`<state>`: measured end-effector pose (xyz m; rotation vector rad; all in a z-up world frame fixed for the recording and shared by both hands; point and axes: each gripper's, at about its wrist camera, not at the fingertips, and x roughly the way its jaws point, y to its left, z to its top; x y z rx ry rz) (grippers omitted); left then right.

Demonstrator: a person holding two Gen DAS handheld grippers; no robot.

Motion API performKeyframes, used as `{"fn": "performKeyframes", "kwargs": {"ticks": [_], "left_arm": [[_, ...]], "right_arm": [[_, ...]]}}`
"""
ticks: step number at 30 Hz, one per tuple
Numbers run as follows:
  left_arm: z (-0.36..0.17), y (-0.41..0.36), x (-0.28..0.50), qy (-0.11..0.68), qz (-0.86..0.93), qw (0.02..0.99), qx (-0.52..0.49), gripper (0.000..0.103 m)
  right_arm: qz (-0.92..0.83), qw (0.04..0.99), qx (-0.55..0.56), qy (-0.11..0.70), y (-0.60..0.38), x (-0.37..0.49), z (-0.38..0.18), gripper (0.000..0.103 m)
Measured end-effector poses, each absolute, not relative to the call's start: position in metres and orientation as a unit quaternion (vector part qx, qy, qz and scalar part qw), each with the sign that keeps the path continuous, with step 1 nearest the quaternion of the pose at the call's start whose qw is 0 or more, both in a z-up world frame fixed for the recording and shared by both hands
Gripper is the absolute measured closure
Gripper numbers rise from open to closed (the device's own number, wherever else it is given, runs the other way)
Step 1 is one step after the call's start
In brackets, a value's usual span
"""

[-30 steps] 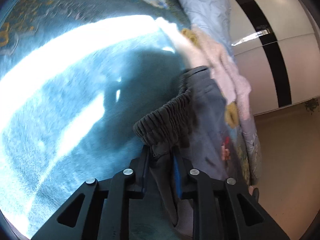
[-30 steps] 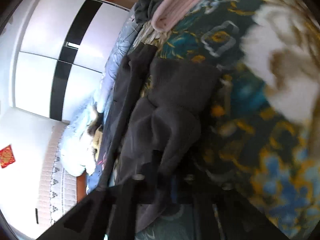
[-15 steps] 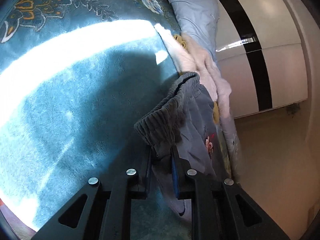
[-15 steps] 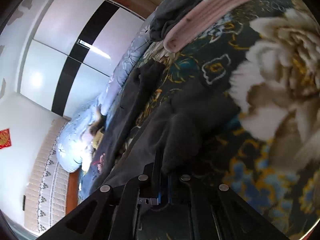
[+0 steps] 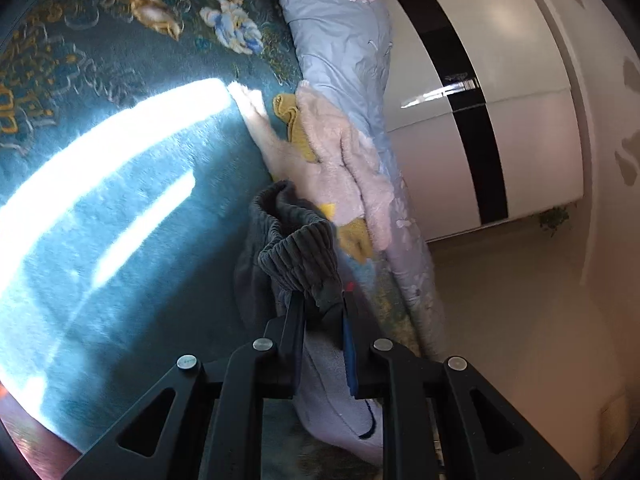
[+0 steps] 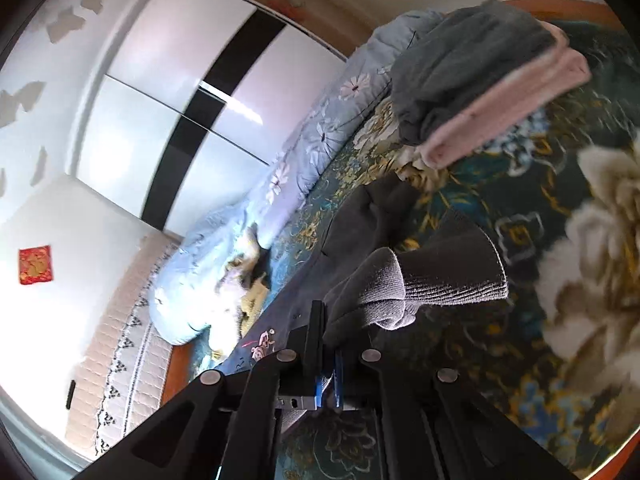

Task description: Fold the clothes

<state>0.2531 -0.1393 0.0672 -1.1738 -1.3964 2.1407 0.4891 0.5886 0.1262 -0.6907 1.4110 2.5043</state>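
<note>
My right gripper (image 6: 329, 334) is clamped on dark grey trousers (image 6: 404, 280), ribbed cuffs (image 6: 452, 276) bunched just ahead of the jaws. Trousers lie across the floral blanket (image 6: 560, 248). Folded grey and pink stack (image 6: 480, 80) sits farther off. Blue quilt (image 6: 280, 184) runs beside the wardrobe (image 6: 192, 92).

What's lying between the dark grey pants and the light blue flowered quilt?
In the left wrist view, a fluffy pink-and-yellow garment lies between the pants and the quilt.

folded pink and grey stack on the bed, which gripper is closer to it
Right. The right gripper, clamping the dark pants' cuff end, faces the folded stack just beyond. The left gripper holds the waistband; no stack in its view.
</note>
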Motion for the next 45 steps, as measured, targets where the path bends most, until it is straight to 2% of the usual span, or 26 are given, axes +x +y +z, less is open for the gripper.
{"fn": "performKeyframes", "kwargs": {"ticks": [5, 14, 22, 30, 32, 35, 37, 38, 45], "left_arm": [[0.071, -0.129, 0.217, -0.518, 0.722, 0.165, -0.428, 0.086], [0.049, -0.11, 0.14, -0.538, 0.691, 0.138, -0.463, 0.085], [0.008, -0.09, 0.085, -0.532, 0.676, 0.093, -0.502, 0.084], [-0.008, -0.082, 0.061, -0.537, 0.681, 0.08, -0.491, 0.081], [-0.006, -0.083, 0.061, -0.538, 0.683, 0.085, -0.487, 0.079], [0.002, -0.086, 0.068, -0.539, 0.691, 0.096, -0.473, 0.071], [0.012, -0.09, 0.076, -0.541, 0.698, 0.105, -0.458, 0.069], [0.018, -0.093, 0.081, -0.541, 0.701, 0.111, -0.45, 0.068], [0.046, -0.108, 0.133, -0.484, 0.76, 0.132, -0.414, 0.05]], "right_arm": [[0.828, 0.109, -0.272, 0.478, 0.607, 0.44, 0.148, 0.099], [0.781, 0.147, -0.355, 0.493, 0.64, 0.324, 0.14, 0.099], [0.714, 0.213, -0.408, 0.528, 0.668, 0.243, 0.093, 0.099], [0.709, 0.255, -0.437, 0.491, 0.669, 0.191, 0.06, 0.094], [0.711, 0.258, -0.44, 0.484, 0.668, 0.187, 0.057, 0.09], [0.721, 0.24, -0.428, 0.489, 0.668, 0.188, 0.057, 0.076], [0.731, 0.218, -0.411, 0.5, 0.667, 0.193, 0.062, 0.057], [0.739, 0.202, -0.396, 0.506, 0.667, 0.197, 0.068, 0.053], [0.792, 0.153, -0.324, 0.494, 0.657, 0.242, 0.111, 0.045]]}}
